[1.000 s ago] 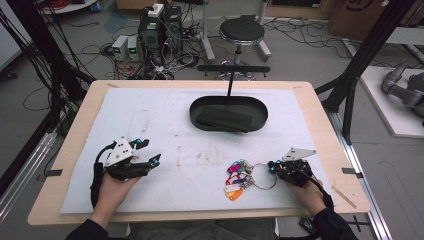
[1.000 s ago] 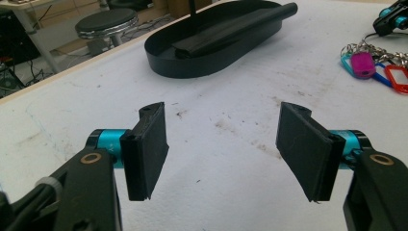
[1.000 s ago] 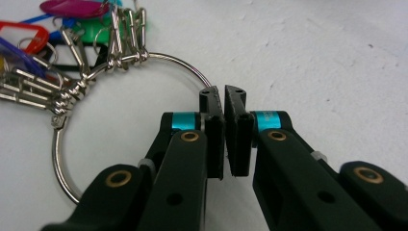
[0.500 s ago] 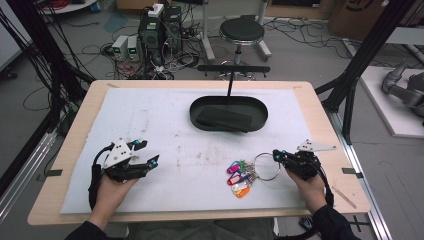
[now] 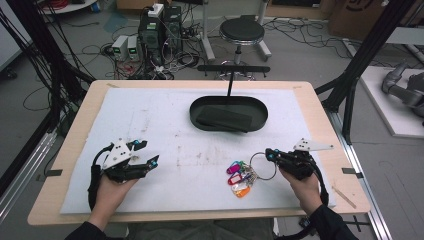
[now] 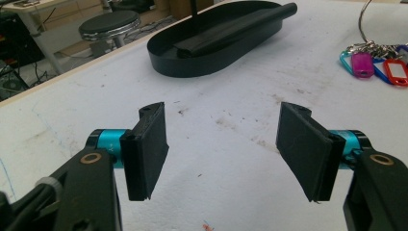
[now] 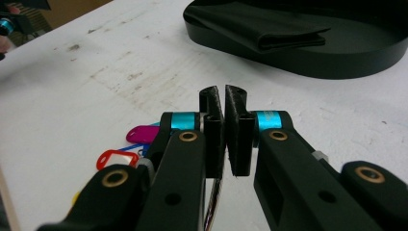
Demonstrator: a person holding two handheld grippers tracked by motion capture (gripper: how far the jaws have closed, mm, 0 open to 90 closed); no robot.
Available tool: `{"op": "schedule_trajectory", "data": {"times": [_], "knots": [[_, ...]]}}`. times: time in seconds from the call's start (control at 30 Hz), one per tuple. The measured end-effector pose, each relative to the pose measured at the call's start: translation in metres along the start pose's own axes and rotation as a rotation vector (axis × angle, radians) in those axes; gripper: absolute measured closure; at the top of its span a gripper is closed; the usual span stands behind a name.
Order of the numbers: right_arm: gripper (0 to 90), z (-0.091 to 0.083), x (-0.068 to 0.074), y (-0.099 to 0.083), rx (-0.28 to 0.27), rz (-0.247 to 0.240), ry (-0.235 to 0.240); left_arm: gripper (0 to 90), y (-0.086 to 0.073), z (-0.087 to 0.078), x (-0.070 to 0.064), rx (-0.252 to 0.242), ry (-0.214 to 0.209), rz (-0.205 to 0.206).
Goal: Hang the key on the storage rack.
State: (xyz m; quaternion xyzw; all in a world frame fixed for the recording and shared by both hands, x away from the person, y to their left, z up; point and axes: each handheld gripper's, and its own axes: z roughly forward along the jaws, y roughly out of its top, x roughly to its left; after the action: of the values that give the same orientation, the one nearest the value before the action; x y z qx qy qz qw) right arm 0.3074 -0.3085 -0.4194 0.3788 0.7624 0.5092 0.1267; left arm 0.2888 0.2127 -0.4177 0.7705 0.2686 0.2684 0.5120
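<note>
A white, stained mat covers the bench [image 5: 320, 107] amid cabled floor, and since a moment ago the right gripper [image 5: 270, 154], jaws nearly closed apparently on the key ring [image 5: 263, 165], has dragged its coloured tags rightward, while the left gripper [image 5: 150, 153] rests wide open, empty.

A pale wooden table [image 5: 325, 115] with a stained white sheet [image 5: 150, 120] over its top stood on a grey concrete floor [image 5: 300, 55]. Beyond its far edge, well away from the tongs, a round black stool on a metal base [image 5: 242, 31] stood beside stacked dark electronic boxes [image 5: 159, 30] amid loose black cables [image 5: 85, 50]. Black metal frame struts [image 5: 367, 50] rose at the right, and another dark strut [image 5: 30, 45] rose at the left. Even light fell across the room.
</note>
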Motion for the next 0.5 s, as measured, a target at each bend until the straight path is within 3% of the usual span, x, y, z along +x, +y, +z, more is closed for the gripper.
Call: {"op": "schedule_trajectory", "data": {"times": [0.2,0.5], "knots": [[85.0,0.0001,-0.0017,-0.0047,0.046,0.049,0.039,35.1,0.0010,0.0014,-0.0011,-0.002,-0.004,0.005],[86.8,-0.0001,0.0015,-0.0011,0.057,-0.003,0.046,35.1,0.0011,0.0025,-0.0020,0.004,-0.010,0.013]]}}
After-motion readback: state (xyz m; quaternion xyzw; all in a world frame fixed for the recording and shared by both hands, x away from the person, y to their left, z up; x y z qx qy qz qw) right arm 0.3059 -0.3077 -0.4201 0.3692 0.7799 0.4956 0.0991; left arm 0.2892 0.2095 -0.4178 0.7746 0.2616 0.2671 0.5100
